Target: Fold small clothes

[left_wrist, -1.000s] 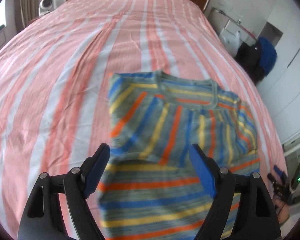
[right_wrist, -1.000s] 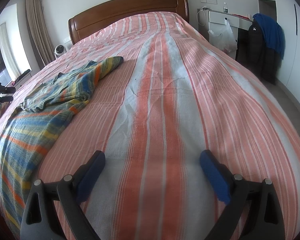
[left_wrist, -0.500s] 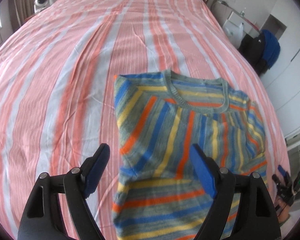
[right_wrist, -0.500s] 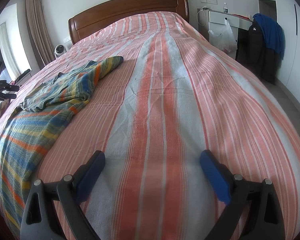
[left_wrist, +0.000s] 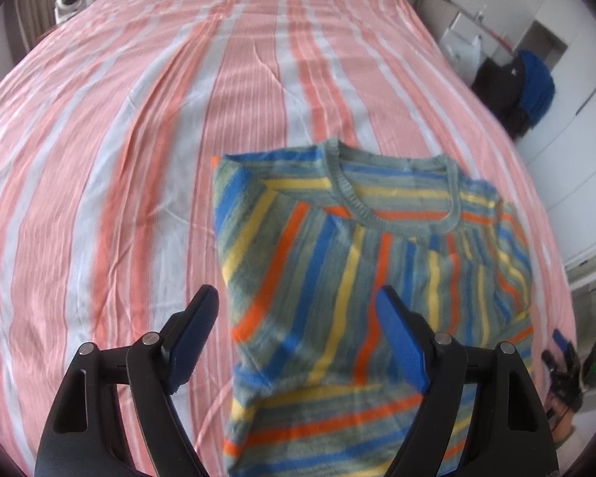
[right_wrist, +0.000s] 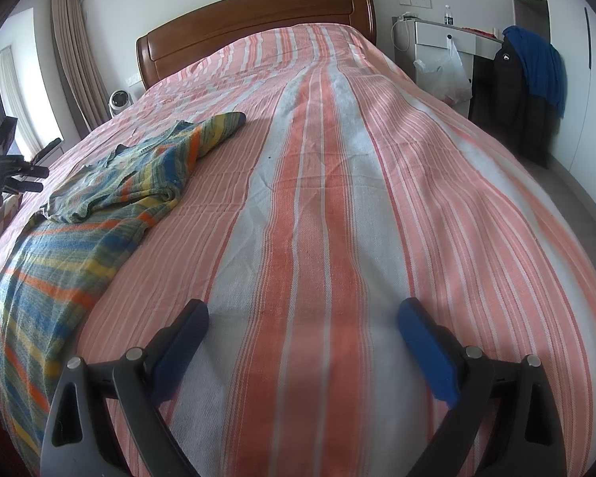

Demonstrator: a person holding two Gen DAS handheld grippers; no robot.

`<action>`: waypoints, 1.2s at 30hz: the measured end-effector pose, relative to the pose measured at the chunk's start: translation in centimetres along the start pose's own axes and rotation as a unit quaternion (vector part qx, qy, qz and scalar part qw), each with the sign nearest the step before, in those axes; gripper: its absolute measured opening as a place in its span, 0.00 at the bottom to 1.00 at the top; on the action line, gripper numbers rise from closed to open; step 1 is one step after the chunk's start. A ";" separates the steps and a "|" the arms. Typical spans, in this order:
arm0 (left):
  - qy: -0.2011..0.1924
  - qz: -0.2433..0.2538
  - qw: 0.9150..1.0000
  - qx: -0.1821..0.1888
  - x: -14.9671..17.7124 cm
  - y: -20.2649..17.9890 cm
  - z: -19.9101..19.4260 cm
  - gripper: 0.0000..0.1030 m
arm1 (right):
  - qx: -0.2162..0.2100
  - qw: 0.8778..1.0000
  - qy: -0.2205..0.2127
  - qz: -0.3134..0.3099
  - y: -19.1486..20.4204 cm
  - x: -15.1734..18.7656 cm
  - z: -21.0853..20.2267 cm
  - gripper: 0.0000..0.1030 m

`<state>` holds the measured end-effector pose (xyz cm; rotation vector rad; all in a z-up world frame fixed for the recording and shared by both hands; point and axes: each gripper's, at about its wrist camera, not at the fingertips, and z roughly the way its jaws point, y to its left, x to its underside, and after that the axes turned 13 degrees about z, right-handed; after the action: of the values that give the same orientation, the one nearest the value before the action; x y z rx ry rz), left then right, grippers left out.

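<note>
A small striped sweater (left_wrist: 361,278) in grey-green with blue, yellow and orange bands lies on the pink-and-white striped bedspread (left_wrist: 139,159), toward the near right part of the bed in the left wrist view. Its round neckline faces the far end, and both sleeves are folded in across the chest, so the stripes on the folded parts run lengthwise while the stripes on the near hem run crosswise. The left gripper (left_wrist: 298,334) hangs above the sweater's near left portion, its 2 blue-padded fingers (left_wrist: 401,342) spread wide with nothing between them. The right gripper (right_wrist: 302,349) sits low over bare bedspread (right_wrist: 318,238), well apart from the sweater (right_wrist: 99,206), which lies to its left near the bed's edge; its fingers (right_wrist: 425,353) are likewise spread wide and grip nothing. Beyond the bed, the right wrist view shows a wooden headboard (right_wrist: 254,20) at the far end, a small white fan (right_wrist: 119,101) at far left, and a dark jacket with a blue garment (right_wrist: 536,71) hanging at far right beside a white plastic bag (right_wrist: 445,75).
</note>
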<state>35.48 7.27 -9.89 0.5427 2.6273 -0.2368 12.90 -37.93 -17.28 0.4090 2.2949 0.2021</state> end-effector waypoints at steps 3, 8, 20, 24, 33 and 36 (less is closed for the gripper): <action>0.022 0.023 0.999 -0.036 -0.6 -0.7 1.1 0.79 | 0.000 1.000 0.000 0.000 0.0 0.0 0.0 0.93; 0.041 -0.017 0.996 -0.073 -0.2 0.8 2.5 0.71 | -0.003 1.000 0.000 0.001 0.1 0.0 0.0 0.93; -0.018 -0.154 0.987 -0.035 2.8 6.3 2.6 0.04 | -0.002 1.000 0.000 0.001 0.0 0.0 0.0 0.93; -0.001 -0.145 0.988 -0.058 3.7 5.8 3.8 0.17 | -0.002 1.000 0.000 0.001 0.1 0.0 0.0 0.93; -0.005 -0.060 0.992 -0.110 6.0 3.4 1.4 0.75 | -0.002 1.000 0.000 0.001 0.1 0.0 0.0 0.93; 0.002 -0.064 0.990 -0.127 8.1 4.7 2.1 0.73 | 0.000 1.000 0.001 0.000 0.1 0.0 0.0 0.93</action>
<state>31.51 13.76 -15.79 0.2891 2.6451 0.0595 12.95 -37.88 -17.28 0.4079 2.2968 0.2033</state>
